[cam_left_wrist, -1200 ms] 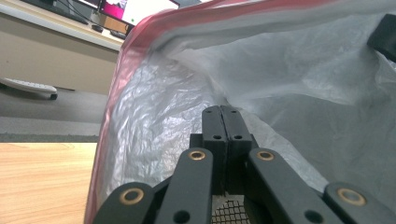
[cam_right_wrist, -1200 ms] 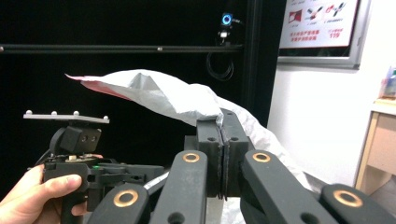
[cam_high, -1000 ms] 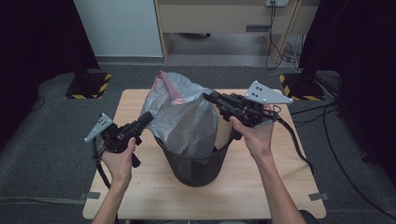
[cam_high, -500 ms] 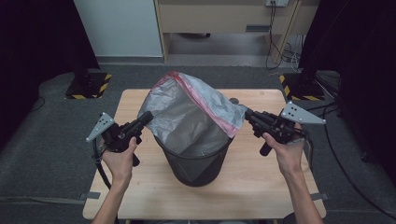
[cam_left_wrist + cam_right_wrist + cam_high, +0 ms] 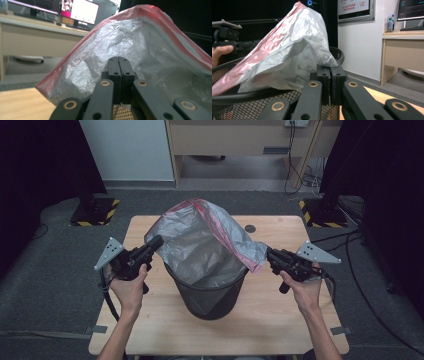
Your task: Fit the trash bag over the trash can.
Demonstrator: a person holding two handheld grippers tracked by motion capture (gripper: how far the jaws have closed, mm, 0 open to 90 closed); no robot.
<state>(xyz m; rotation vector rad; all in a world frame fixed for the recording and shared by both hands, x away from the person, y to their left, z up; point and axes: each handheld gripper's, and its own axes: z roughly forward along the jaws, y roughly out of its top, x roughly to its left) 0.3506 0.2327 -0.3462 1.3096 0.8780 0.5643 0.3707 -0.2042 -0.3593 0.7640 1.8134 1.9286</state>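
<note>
Both forearms reach in from below, splayed apart: left gripper (image 5: 156,243) angled up-right with fingers (image 5: 113,70) pressed together, right gripper (image 5: 269,255) pointing left, fingers (image 5: 323,77) likewise clamped, each held in one hand.

1. A black mesh bin (image 5: 207,295) stands upright near the middle of a wooden table (image 5: 165,330).
2. A grey bag with a pink rim (image 5: 210,240) rises out of the bin and spreads wide above it.
3. The left gripper (image 5: 156,242) pinches the bag's left edge, jaws closed on the film.
4. The right gripper (image 5: 270,256) grips the bag's right corner, pulled out past the bin's rim.
</note>
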